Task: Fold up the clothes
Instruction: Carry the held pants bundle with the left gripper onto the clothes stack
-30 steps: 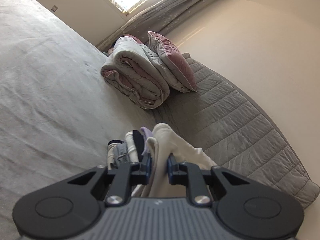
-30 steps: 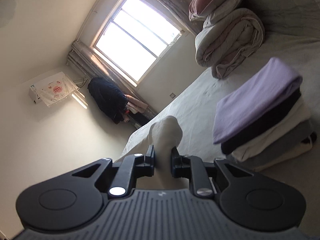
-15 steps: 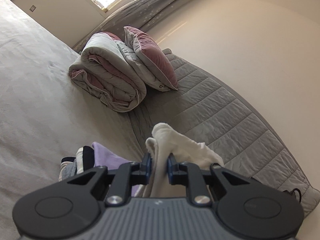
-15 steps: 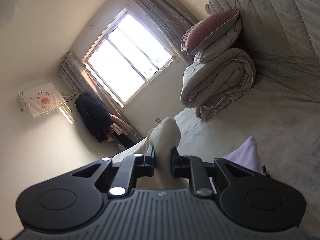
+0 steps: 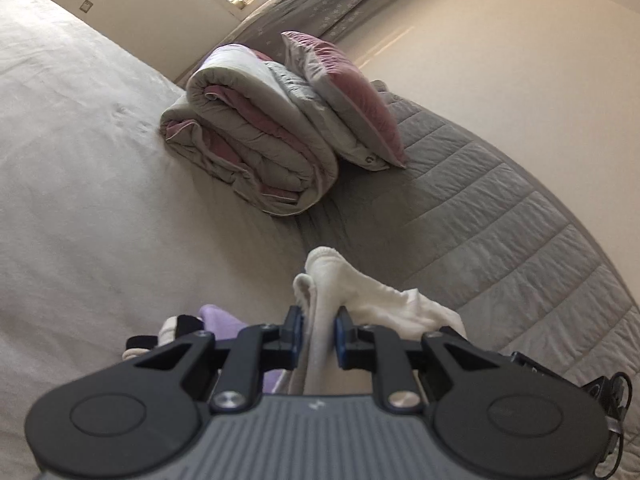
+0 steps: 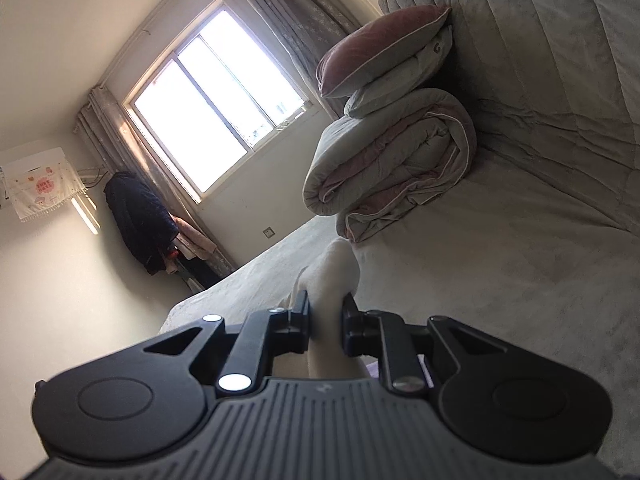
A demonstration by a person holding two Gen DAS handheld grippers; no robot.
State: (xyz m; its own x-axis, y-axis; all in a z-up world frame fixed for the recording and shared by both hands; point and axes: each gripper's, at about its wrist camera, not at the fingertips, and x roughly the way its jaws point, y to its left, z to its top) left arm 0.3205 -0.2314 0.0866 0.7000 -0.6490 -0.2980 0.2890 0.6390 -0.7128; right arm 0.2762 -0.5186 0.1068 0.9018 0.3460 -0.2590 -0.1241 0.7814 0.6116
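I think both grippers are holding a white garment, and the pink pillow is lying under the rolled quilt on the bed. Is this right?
Not fully. The left gripper and the right gripper are each shut on the white garment, but the pink pillow rests on top of the rolled quilt, leaning on it, not under it. Both wrist views show this; the rest stands.

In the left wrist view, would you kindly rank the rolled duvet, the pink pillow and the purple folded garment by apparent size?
1. Rolled duvet, largest.
2. Pink pillow.
3. Purple folded garment, smallest as seen, though the left gripper hides most of it.
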